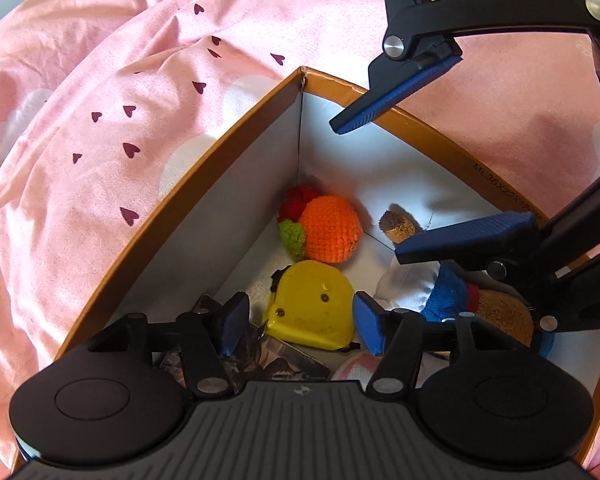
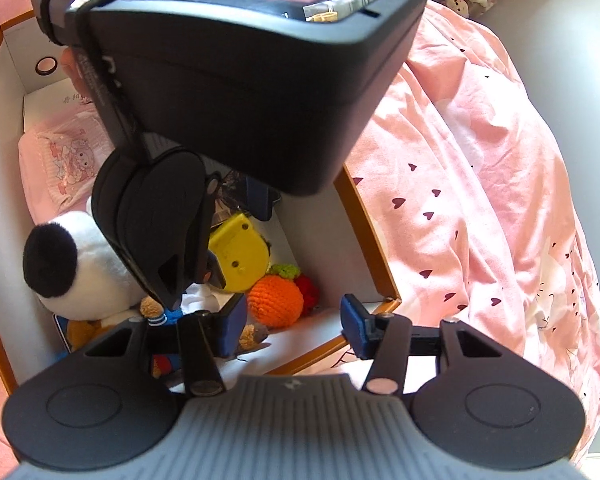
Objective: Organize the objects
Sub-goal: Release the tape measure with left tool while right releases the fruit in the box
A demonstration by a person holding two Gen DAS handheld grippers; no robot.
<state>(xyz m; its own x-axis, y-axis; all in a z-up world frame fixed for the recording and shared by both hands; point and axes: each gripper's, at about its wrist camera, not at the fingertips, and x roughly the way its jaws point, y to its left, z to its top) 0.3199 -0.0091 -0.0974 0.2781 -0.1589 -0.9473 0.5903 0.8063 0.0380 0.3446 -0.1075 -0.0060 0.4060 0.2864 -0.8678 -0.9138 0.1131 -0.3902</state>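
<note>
Both our grippers, left (image 1: 300,326) and right (image 2: 294,326), hang released over the box's (image 1: 204,160) corner; crowding risks collision above the tape measure (image 1: 312,304).

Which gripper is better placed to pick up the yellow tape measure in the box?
Left. The left gripper is open astride the yellow tape measure; the right gripper hovers open near the box corner.

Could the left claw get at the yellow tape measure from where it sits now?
Probably yes: the left claw is open, the yellow tape measure lies just ahead between its fingers, and nothing covers it.
</note>
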